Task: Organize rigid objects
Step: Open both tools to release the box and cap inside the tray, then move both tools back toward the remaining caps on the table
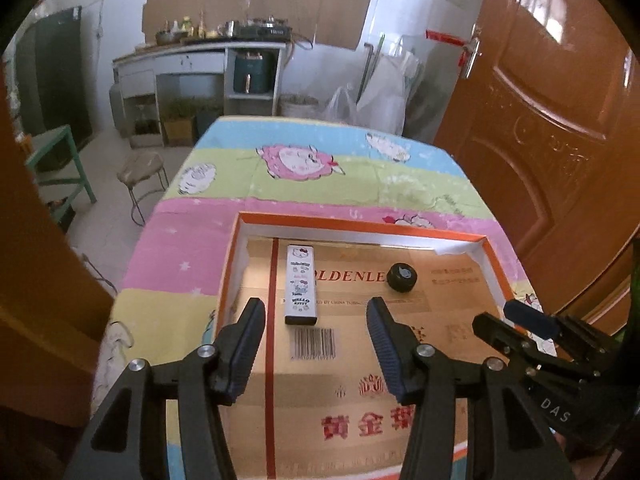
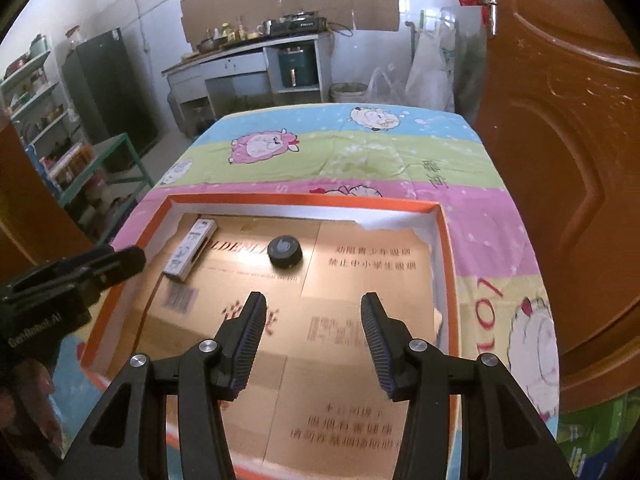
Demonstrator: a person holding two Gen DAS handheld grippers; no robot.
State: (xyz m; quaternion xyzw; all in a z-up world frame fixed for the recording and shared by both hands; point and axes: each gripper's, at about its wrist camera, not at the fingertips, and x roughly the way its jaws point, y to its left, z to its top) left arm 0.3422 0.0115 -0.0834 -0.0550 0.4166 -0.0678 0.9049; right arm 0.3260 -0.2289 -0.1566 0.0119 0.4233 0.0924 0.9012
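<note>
Near tray (image 1: 496,264) edge, perhaps torn lining

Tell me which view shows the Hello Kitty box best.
Left wrist view: the Hello Kitty box lies near centre, its printed top facing the camera and readable. The right wrist view shows it small, oblique and blurred at the tray's left wall.

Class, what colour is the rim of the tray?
Orange rim, white inside; clearest in the right wrist view.
</note>
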